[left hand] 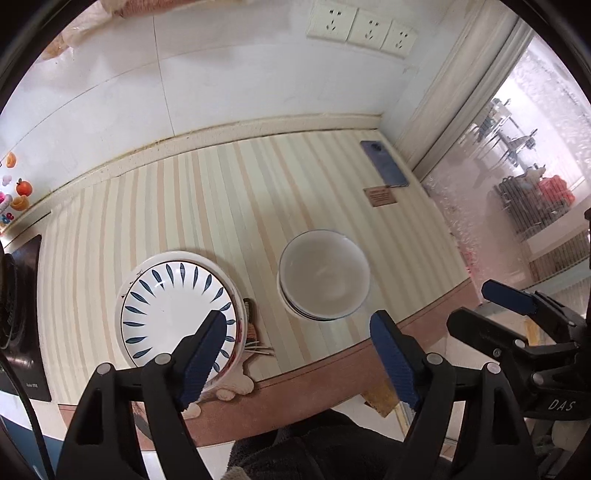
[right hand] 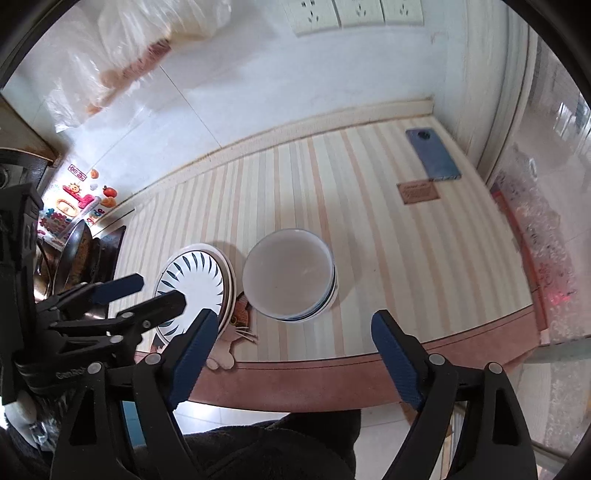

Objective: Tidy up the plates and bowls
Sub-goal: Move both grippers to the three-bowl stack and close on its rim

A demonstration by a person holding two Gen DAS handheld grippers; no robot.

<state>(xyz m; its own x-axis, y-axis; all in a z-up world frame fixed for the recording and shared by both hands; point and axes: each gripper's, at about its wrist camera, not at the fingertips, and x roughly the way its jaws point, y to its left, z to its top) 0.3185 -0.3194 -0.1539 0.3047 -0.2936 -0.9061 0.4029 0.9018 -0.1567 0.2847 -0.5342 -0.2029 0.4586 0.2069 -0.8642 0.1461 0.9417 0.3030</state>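
Note:
A stack of white plates with blue leaf marks (left hand: pixel 173 299) sits on the striped table mat near the front edge, left of a stack of white bowls with a blue rim (left hand: pixel 324 275). Both stacks also show in the right wrist view, plates (right hand: pixel 195 275) and bowls (right hand: pixel 288 271). My left gripper (left hand: pixel 299 328) is open and empty, held above the table's front edge between the two stacks. My right gripper (right hand: pixel 295 328) is open and empty, above the front edge just before the bowls. Each gripper shows in the other's view, right (left hand: pixel 517 306) and left (right hand: pixel 147 291).
A blue phone (left hand: pixel 384 162) and a small brown card (left hand: pixel 380 195) lie at the back right of the mat. A cat-shaped coaster (left hand: pixel 255 332) peeks out beside the plates. A black stove (left hand: pixel 18 314) stands at the left. The tiled wall with sockets (left hand: pixel 362 26) is behind.

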